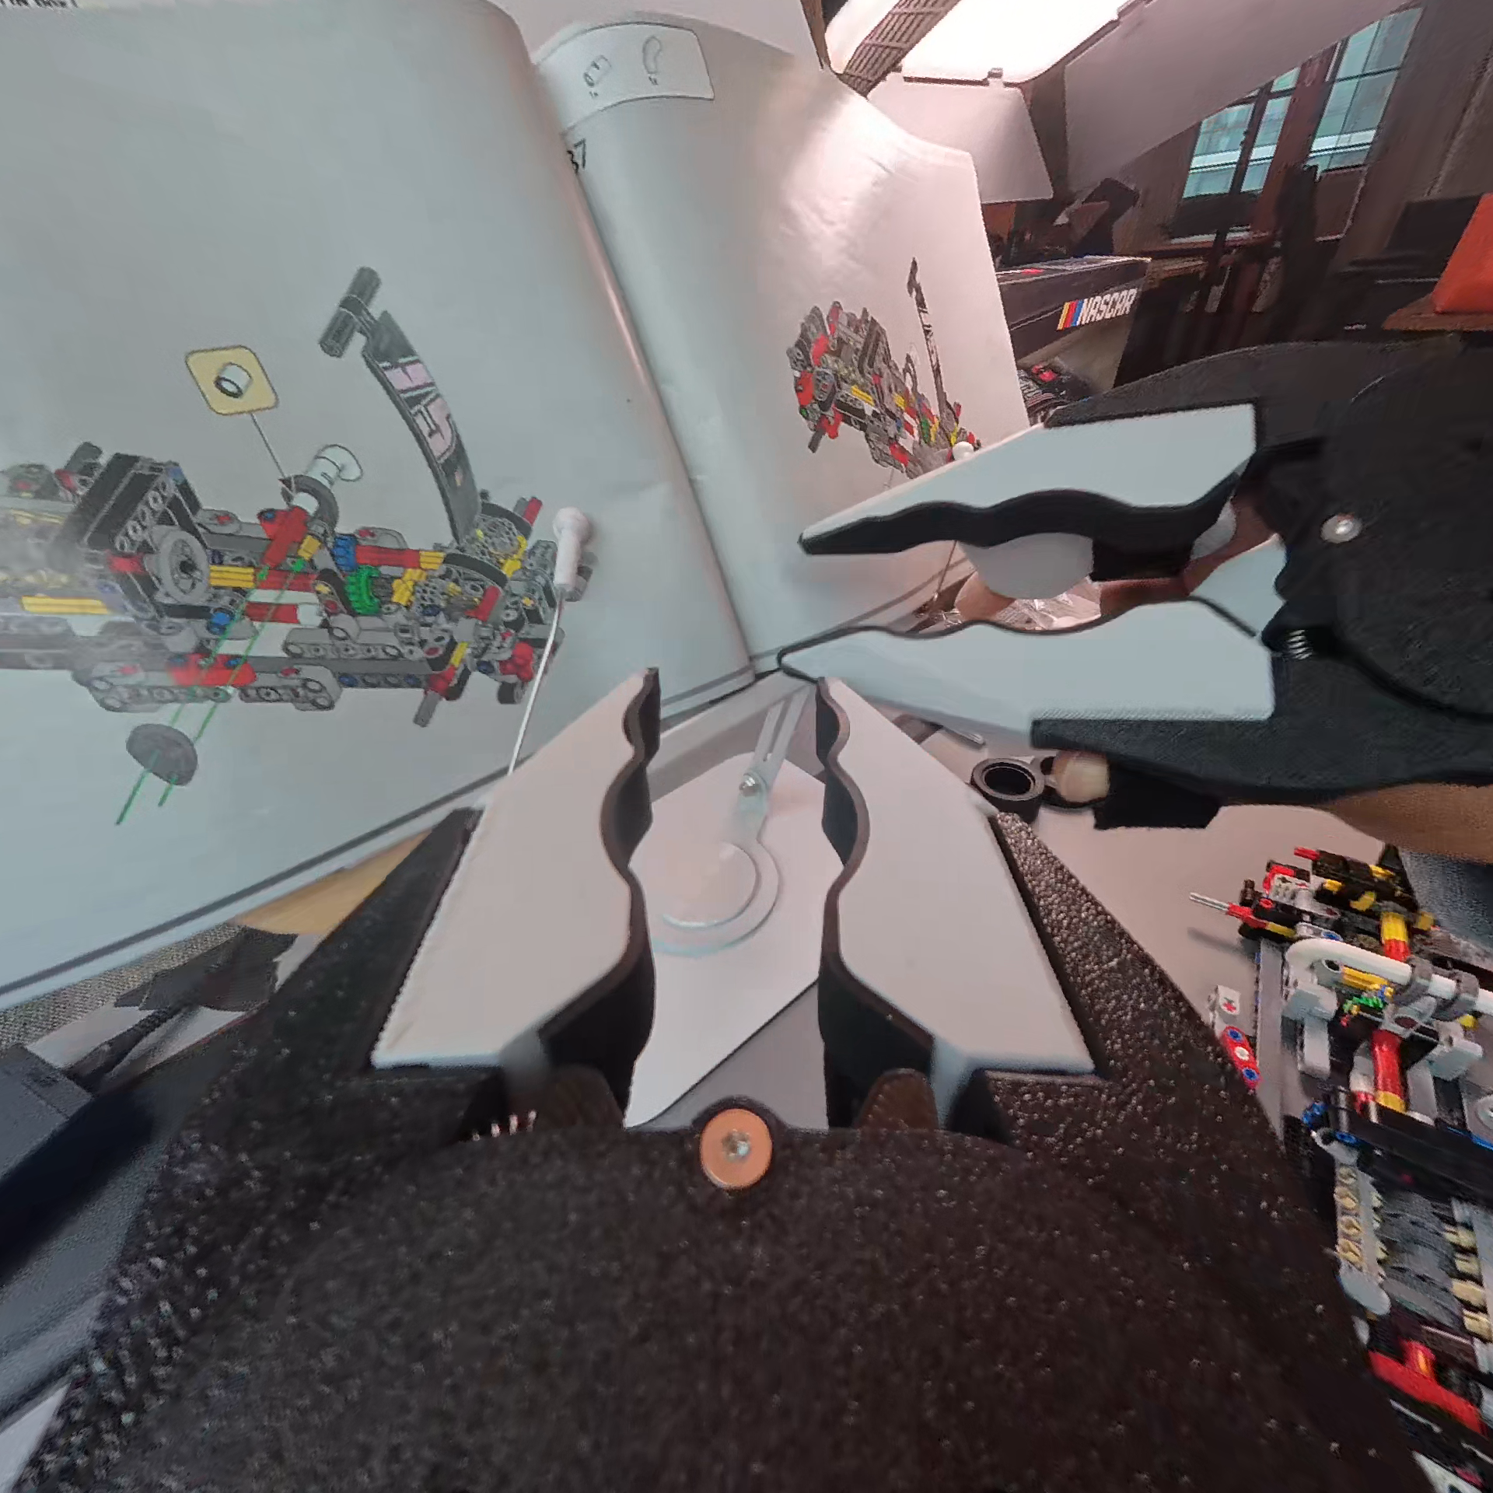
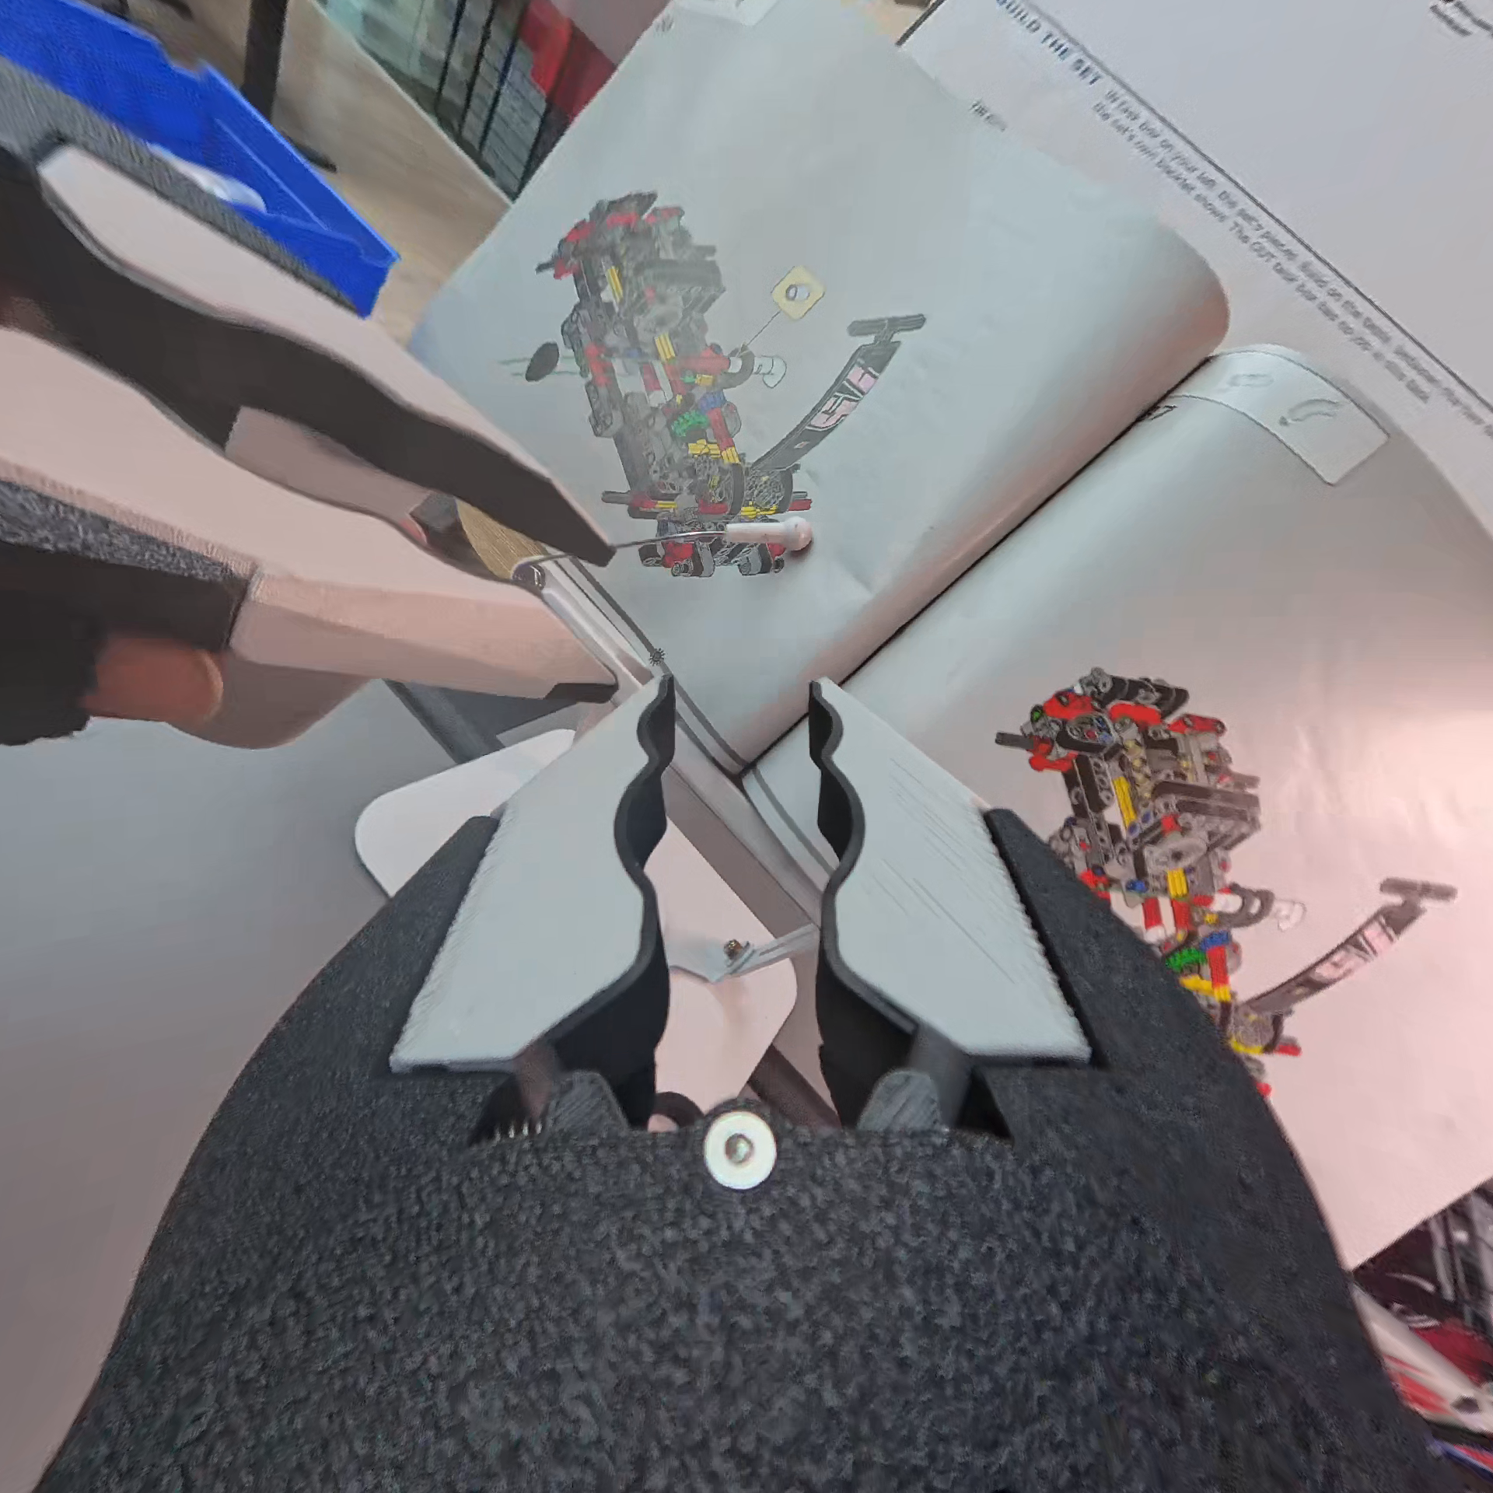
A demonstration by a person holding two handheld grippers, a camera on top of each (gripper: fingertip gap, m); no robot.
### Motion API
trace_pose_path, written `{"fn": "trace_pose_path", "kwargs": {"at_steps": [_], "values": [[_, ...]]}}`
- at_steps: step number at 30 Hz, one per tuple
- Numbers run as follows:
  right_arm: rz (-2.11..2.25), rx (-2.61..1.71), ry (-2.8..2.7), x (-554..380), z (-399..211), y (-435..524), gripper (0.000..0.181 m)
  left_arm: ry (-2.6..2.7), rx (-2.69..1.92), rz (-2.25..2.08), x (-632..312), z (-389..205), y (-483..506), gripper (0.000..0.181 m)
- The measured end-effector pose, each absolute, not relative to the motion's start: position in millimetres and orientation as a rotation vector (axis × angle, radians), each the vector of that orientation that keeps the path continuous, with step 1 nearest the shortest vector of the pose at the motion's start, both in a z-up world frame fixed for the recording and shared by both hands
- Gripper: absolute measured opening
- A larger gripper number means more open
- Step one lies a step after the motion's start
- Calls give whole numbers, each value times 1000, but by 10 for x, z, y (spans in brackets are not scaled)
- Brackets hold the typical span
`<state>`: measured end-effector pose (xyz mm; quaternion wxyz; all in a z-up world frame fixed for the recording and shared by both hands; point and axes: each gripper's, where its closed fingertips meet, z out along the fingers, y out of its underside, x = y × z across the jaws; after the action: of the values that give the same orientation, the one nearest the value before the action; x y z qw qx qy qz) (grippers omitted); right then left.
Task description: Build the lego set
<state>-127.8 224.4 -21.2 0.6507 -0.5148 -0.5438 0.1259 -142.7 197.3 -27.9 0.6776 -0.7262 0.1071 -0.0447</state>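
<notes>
Left gripper (image 1: 735, 687) empty, fingers parted moderately, aimed at the foot of the stand (image 1: 731, 889) under the booklet (image 1: 404, 242). Right gripper (image 2: 742, 695) likewise empty and part-open, tips just short of the booklet's lower edge, near the fold. Booklet propped upright on the stand, open to two build diagrams, pages held by a wire arm with a white tip (image 1: 569, 537). Model (image 1: 1389, 1074) right of the booklet, low on the table, only partly in frame: dense black, grey, red and yellow beams with pins. Small black ring piece (image 1: 1004, 782) between booklet and model, under the right gripper. Judged: model rigid but brittle at protruding pins and thin axles; fairly heavy for a pinch. Best gripped across a solid beam frame, not the loose ends.
</notes>
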Motion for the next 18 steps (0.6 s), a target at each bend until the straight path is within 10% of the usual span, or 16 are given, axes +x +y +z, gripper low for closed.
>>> {"fn": "trace_pose_path", "kwargs": {"at_steps": [18], "values": [[624,-1321,-833,30,-28,2361,38,97,-1554,1,-1360,-750,1029,54]]}}
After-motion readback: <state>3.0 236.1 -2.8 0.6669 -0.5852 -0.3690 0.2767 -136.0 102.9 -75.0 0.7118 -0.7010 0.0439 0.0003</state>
